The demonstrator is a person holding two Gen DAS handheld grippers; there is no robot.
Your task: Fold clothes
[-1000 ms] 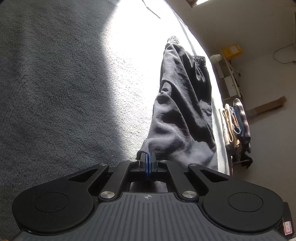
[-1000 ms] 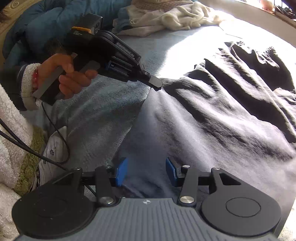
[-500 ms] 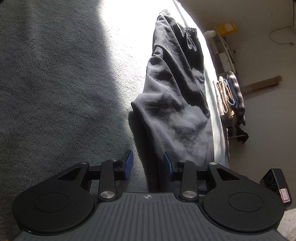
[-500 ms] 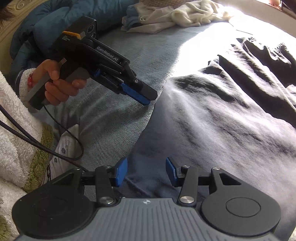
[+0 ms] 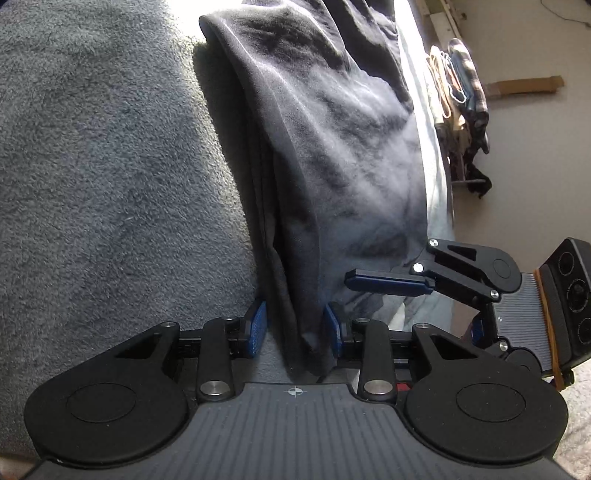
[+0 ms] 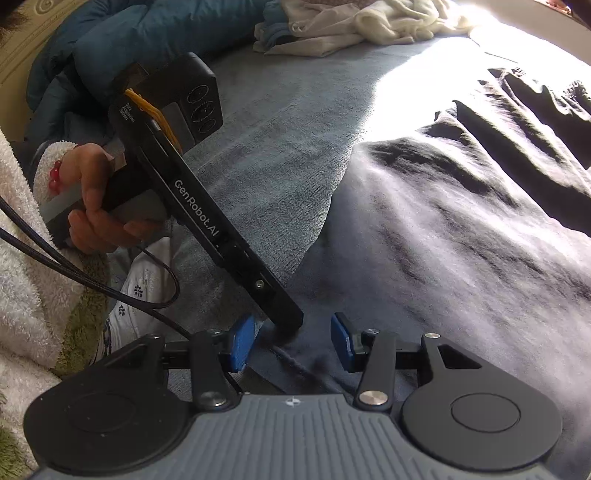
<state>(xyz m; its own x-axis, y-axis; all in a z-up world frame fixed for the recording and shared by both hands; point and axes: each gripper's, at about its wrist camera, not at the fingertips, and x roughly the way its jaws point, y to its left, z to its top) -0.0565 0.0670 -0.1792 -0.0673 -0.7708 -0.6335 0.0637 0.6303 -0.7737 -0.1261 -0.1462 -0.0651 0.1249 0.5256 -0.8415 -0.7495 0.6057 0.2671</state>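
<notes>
Gripping the trigger handle with your left hand, you tilt the left gripper steeply down so its tip meets the near hem of the dark garment. A thick folded edge of that soft, matte, wrinkled cloth sits between its blue pads; the jaws are closing on it, though a gap shows on the left side and I cannot be sure the pads press yet. Your fluffy white sleeve and a red bead bracelet show at the wrist, and a black cable loops below. The right gripper points down at the same hem, jaws parted and holding nothing, cloth lying between and beneath its blue pads. The garment stretches away from you along the right side of the plush grey blanket, part in hard sunlight. Crumpled cream cloth and a puffy teal quilt lie at the far end. Hanging clothes, blurred, stand beside the bed.
</notes>
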